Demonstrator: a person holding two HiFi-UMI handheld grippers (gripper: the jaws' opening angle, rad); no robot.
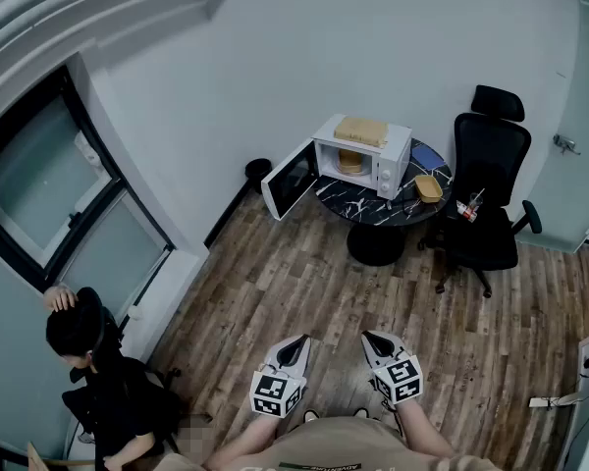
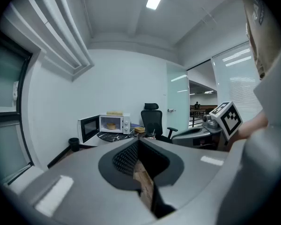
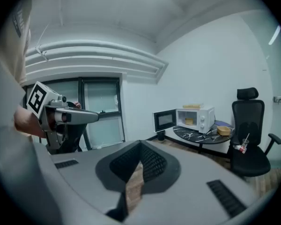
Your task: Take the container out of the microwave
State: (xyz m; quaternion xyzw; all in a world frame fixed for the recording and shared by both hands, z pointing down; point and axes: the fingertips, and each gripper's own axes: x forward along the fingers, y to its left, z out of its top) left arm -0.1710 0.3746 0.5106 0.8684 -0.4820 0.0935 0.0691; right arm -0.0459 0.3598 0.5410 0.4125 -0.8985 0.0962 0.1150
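Sitting inside the open microwave [image 1: 394, 162] on the far round surface [image 1: 358, 205], the container [image 1: 350, 161] is well apart from the left hand-held gripper [image 1: 300, 341] and right hand-held gripper [image 1: 368, 338], both clenched shut, empty.

Container [image 1: 351, 161] inside the microwave [image 1: 365, 155] is too small for you to read: just a tan shape, contents unclear. Small bits on the table [image 1: 344, 204] and on the chair [image 1: 491, 155] seat can't be identified. Your forearms [image 1: 427, 442] run off the head view's bottom edge. Person [image 1: 108, 400] at lower left is cropped by the frame.
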